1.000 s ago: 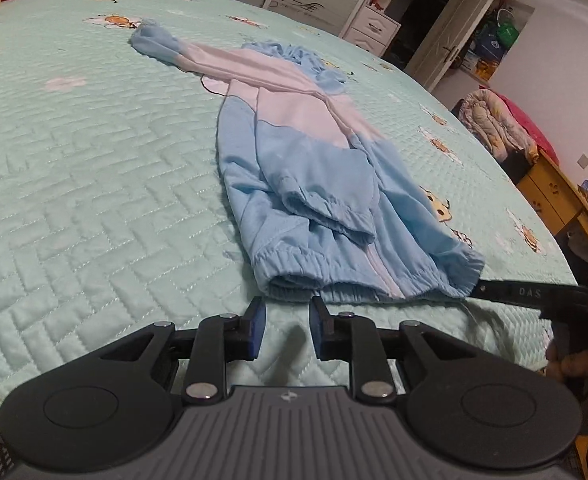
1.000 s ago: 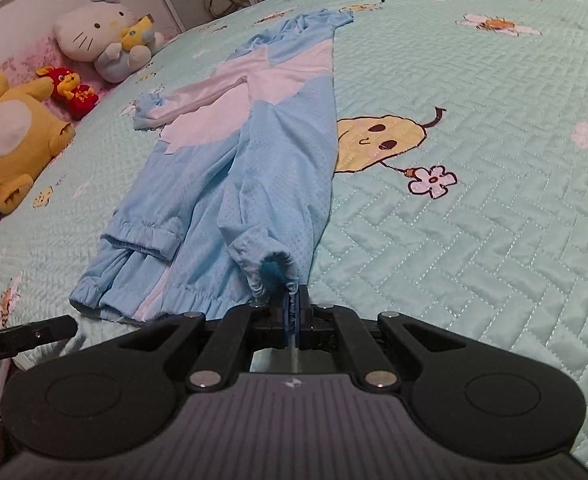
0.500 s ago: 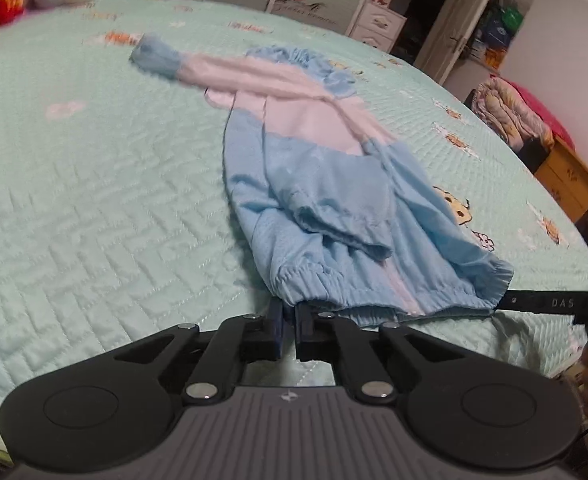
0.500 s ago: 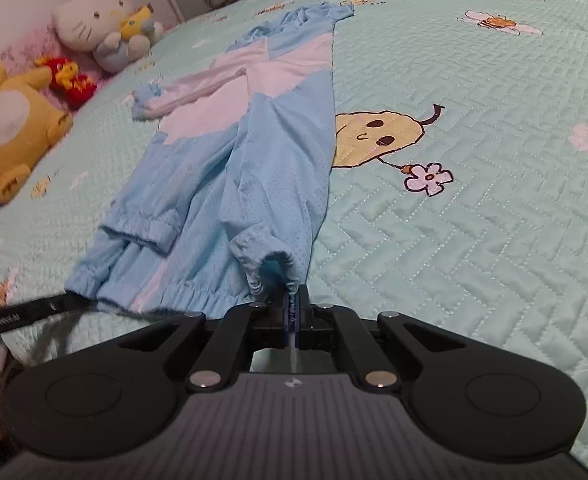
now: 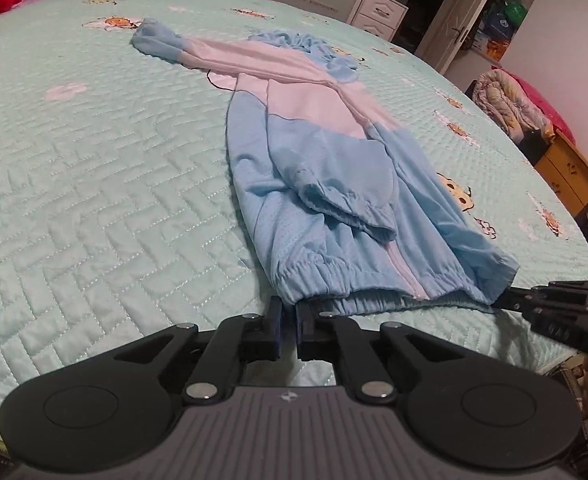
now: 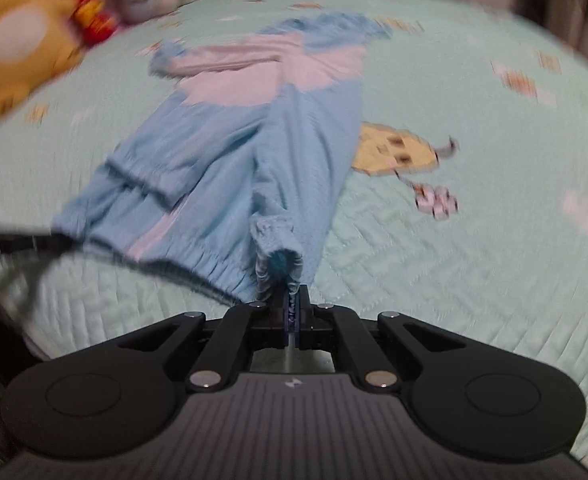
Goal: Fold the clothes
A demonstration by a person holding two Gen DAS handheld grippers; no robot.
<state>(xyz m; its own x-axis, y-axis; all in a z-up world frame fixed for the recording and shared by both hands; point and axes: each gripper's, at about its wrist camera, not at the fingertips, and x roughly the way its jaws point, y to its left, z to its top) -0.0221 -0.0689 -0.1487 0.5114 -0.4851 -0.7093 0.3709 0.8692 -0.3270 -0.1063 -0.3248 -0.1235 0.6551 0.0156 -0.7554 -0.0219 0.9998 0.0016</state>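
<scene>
Blue and white jacket (image 5: 334, 168) lies lengthwise on the bed (image 5: 93, 184), hood end far from me, elastic hem at the near edge. One sleeve is folded down over the front, its cuff (image 5: 350, 216) resting mid-body; the other sleeve (image 5: 197, 48) stretches out to the far left. My left tool (image 5: 288, 320) is at the left corner of the hem — fingers nearly together with a thin gap, hem corner sitting right at the tips; looks pinched on the fabric but the contact itself is hidden behind the fingers. My right tool (image 6: 291, 312) is clamped tight on the right hem corner, bunched fabric poking up between the pads; that corner is pulled up slightly off the quilt. From the left wrist view the right tool shows at the far right, tips on the jacket's other corner. Right wrist view is heavily motion-blurred. Plush toys (image 6: 21, 40) sit at the far left of the bed, blurred — a yellow one and a red one are about all I can make out. Quilt is mint green with cartoon prints (image 6: 398, 152).
</scene>
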